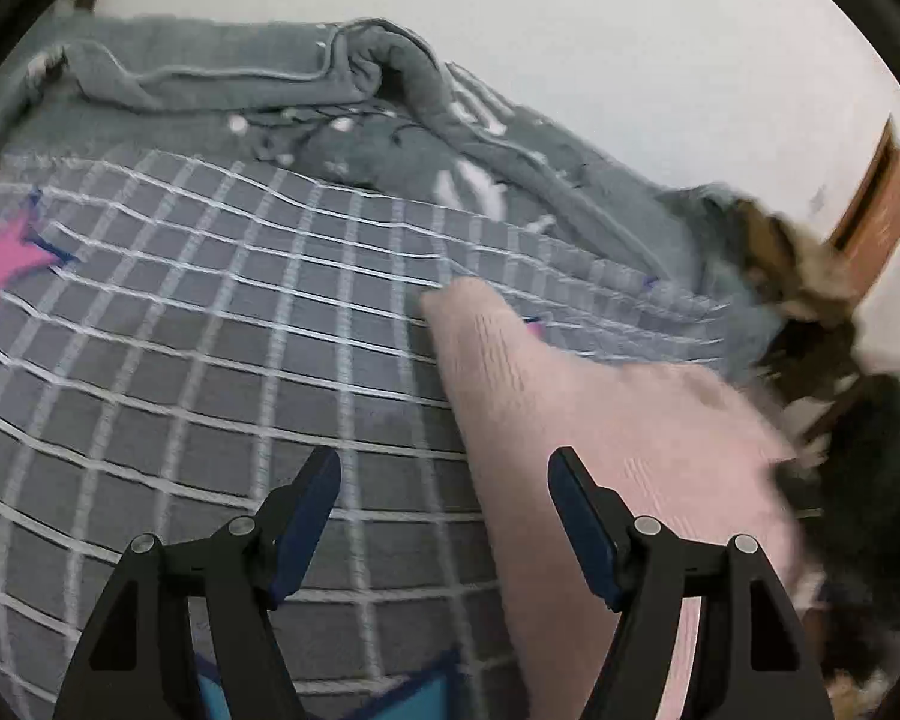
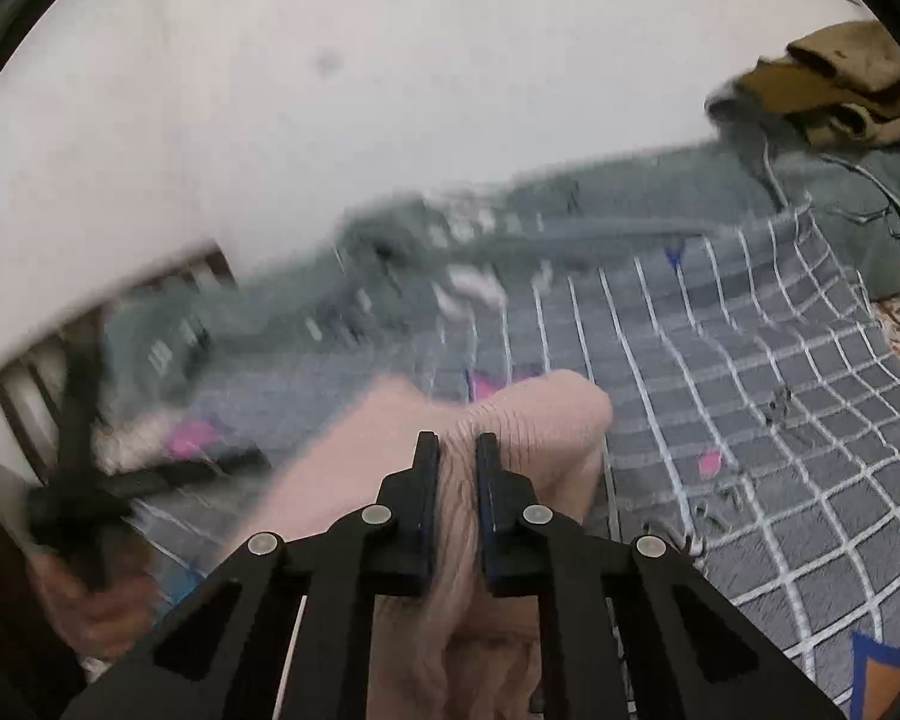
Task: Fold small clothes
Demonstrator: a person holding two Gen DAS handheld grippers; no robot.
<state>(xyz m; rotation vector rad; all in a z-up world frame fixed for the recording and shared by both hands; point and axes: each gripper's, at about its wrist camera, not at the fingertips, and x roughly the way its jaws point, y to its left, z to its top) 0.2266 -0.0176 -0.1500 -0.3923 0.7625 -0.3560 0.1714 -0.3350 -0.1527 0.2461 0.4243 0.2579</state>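
On the bed (image 1: 222,360), a checked cover is spread, with a grey blanket (image 1: 222,72) bunched at twelve o'clock. The pink garment (image 1: 570,396) lies from centre towards four o'clock in the left view. A fold is judged to be starting: one end is gathered and clamped by the right gripper (image 2: 457,447), jaws nearly together. The left gripper (image 1: 444,468) is tilted down beside the cloth, jaws apart and empty. Next, a free edge probably has to be gripped.
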